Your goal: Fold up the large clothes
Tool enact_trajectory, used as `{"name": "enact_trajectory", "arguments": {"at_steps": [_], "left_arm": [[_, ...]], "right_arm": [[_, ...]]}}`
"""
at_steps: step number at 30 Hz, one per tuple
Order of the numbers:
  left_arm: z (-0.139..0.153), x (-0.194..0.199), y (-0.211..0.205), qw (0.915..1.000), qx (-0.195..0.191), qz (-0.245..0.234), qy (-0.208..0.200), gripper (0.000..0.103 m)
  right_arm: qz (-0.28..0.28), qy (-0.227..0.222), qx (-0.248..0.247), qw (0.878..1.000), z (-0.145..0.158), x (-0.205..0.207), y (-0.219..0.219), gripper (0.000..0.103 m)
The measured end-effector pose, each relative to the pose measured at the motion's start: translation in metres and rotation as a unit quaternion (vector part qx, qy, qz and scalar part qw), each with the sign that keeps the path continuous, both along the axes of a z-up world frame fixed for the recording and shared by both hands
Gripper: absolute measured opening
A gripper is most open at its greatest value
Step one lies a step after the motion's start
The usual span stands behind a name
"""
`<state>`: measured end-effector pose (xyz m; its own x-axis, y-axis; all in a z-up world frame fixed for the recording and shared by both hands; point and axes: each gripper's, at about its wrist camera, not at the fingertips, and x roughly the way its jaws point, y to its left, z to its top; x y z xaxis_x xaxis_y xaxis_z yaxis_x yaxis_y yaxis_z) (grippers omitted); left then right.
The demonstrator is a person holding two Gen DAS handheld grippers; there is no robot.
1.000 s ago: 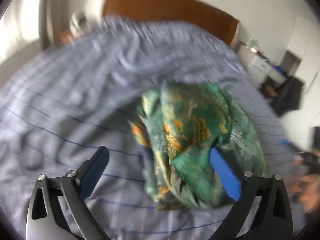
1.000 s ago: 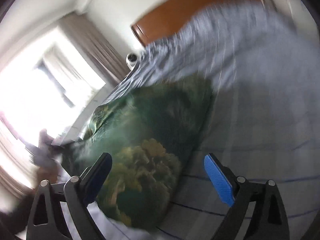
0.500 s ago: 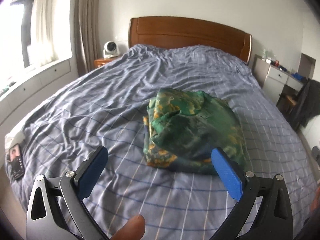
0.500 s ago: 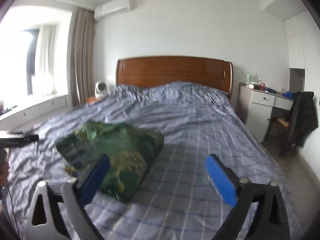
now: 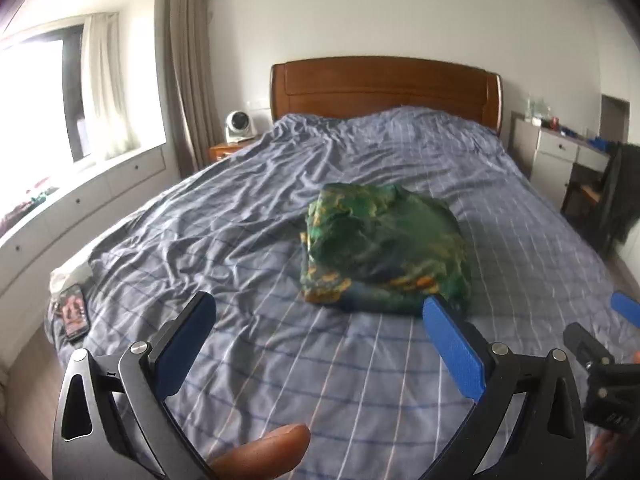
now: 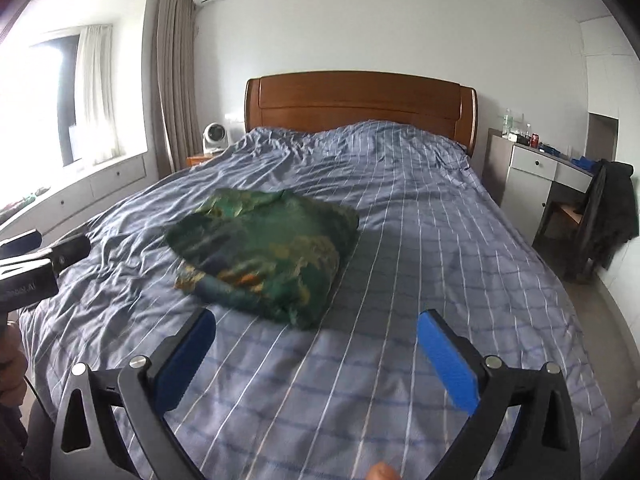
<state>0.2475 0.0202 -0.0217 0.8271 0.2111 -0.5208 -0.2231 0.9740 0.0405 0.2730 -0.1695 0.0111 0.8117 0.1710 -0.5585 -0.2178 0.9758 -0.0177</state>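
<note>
Bed (image 5: 360, 360) with wooden headboard (image 5: 384, 84), covered by a blue-grey checked duvet (image 6: 420, 260), rumpled toward the window side. Near mid-bed, a folded green garment (image 5: 384, 248) with orange-gold pattern lies directly on the duvet, a compact bundle. At the bed's near left corner, a phone (image 5: 73, 312) lies face up just beside a bit of white fabric (image 5: 66, 276).

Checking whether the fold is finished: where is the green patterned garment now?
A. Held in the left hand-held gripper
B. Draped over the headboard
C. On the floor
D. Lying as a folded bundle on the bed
D: the garment rests folded on the bed, clear of both open hand-held grippers.
</note>
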Motion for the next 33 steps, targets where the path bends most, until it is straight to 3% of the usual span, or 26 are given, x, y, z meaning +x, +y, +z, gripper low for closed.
{"name": "enact_trajectory", "arguments": {"at_steps": [6,18,33], "left_arm": [[0.002,-0.006,-0.004,0.9995,-0.005,-0.022,0.020,0.103],[0.006,-0.006,-0.008,0.9985,-0.033,-0.032,0.030,0.103],[0.012,-0.011,-0.012,0.9990,-0.005,-0.022,0.038,0.103]], "right_arm": [[-0.003,0.032,-0.002,0.999,-0.003,-0.018,0.010,0.102],[-0.018,0.049,-0.016,0.999,0.019,-0.028,0.009,0.102],[-0.014,0.038,-0.035,0.999,0.033,-0.028,0.021,0.102]]}}
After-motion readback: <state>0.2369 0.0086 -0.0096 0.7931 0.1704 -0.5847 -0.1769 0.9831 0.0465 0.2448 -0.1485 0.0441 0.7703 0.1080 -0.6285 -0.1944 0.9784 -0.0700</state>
